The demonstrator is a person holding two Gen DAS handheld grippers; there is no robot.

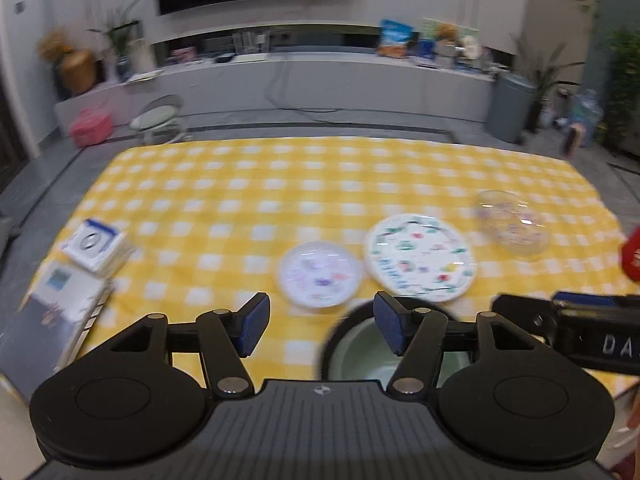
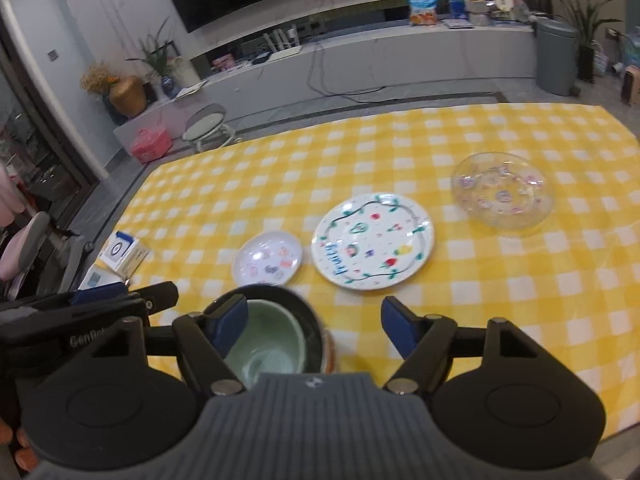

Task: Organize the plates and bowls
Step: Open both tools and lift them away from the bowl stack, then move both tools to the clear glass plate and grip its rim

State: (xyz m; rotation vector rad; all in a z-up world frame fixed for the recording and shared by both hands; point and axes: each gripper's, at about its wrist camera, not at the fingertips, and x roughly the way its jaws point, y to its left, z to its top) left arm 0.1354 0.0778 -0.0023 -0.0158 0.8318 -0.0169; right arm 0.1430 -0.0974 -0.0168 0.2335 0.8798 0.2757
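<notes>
Left gripper (image 1: 318,326): jaws are held wide apart with nothing between them; the blue right-hand pad (image 1: 390,326) is seen over the near rim of the bowl stack, but contact cannot be told.
Right gripper (image 2: 314,330): jaws are likewise spread wide and nothing is gripped; its left pad (image 2: 230,326) is seen in front of the stack's rim.
Bowl stack (image 2: 280,336): a pale green bowl is nested in a dark-rimmed bowl, with an orange edge showing beneath; it is placed at the near edge of the yellow checked cloth (image 2: 500,280), between the two grippers.
Small plate (image 2: 267,258): lies flat just beyond the bowl stack, slightly to its left.
Large plate (image 2: 374,242): the patterned plate lies beyond and to the right of the bowl stack, just beside the small plate, apparently not touching it.
Glass plate (image 2: 502,194): lies well apart from the bowl stack, far right and beyond the large plate.
Boxes (image 1: 96,246): are piled at the cloth's left edge, well left of the bowl stack.
Risk, stack: the nested bowls could be knocked or tipped off the near edge if a pad is swung across the rim.
Risk, plates: a flat plate offers only a thin rim, so it may be slid over the cloth rather than lifted.
Risk, glass: the clear plate's edge is hard to judge, and a pinch could be missed or slip.
Risk, grippers: the two tools are close together and could be clashed.
</notes>
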